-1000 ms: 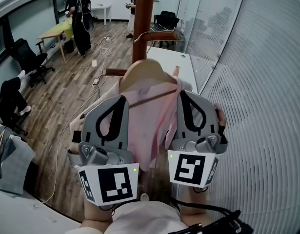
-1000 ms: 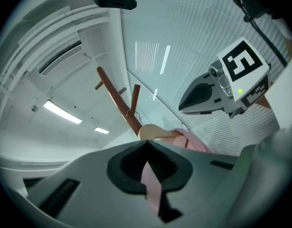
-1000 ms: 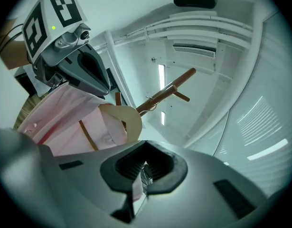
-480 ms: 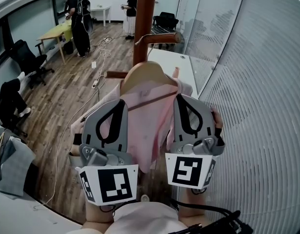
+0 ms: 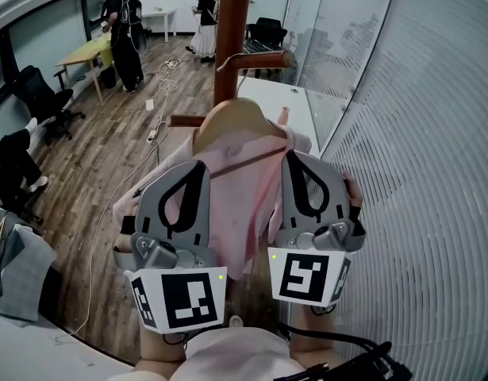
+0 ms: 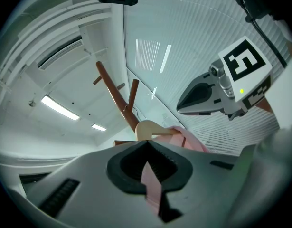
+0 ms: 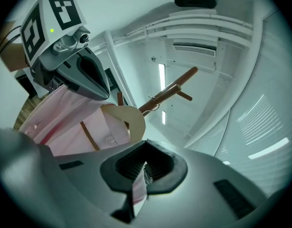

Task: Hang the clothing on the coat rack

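Office: side-by-side hand-held grippers [image 5: 192, 167] [image 5: 296, 157] pinch shirt [image 5: 245, 189].

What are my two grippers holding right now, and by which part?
The pink shirt on the hanger: left gripper pinches a fabric fold on one side, right gripper a fold on the other.

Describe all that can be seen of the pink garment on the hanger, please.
The pink garment is thin, pale cloth, draped over a rounded wooden hanger close to the reddish coat rack. A darker narrow band crosses it slantwise. It hangs loose between the two grippers. The left gripper and the right gripper each have their jaws shut on a fold of it. Whether the hanger already hangs on the rack cannot be told.
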